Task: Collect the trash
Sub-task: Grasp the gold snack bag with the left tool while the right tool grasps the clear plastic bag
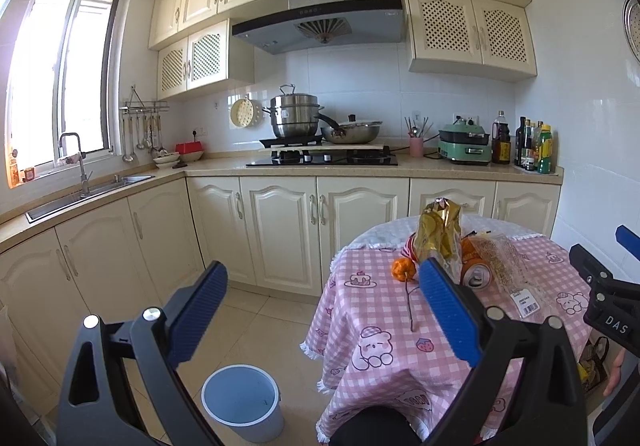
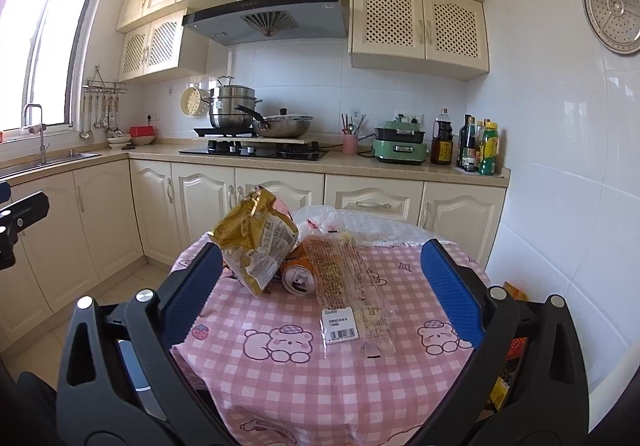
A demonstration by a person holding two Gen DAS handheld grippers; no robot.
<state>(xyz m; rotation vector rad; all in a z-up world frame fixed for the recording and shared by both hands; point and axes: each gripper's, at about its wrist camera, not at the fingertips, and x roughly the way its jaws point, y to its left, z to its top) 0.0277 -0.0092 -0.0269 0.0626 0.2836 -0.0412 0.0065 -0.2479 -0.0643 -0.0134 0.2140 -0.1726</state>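
A small round table with a pink checked cloth (image 2: 320,366) holds the trash: a crumpled gold snack bag (image 2: 256,242), an orange drink can (image 2: 298,276) lying on its side, a clear printed wrapper (image 2: 344,286) with a barcode label, and a thin plastic bag (image 2: 320,218) behind them. In the left wrist view the gold bag (image 1: 438,234) stands by the can (image 1: 474,272), with a small orange fruit (image 1: 400,269) and a twig (image 1: 410,302). My left gripper (image 1: 320,298) is open, off the table's left edge. My right gripper (image 2: 322,282) is open above the near side of the table, nothing held.
A pale blue bucket (image 1: 242,402) stands on the tiled floor left of the table. Cream cabinets and a countertop (image 1: 280,170) with a sink, a hob, pots and bottles run along the walls behind. Packaged items (image 2: 506,378) lie low to the table's right, by the white wall.
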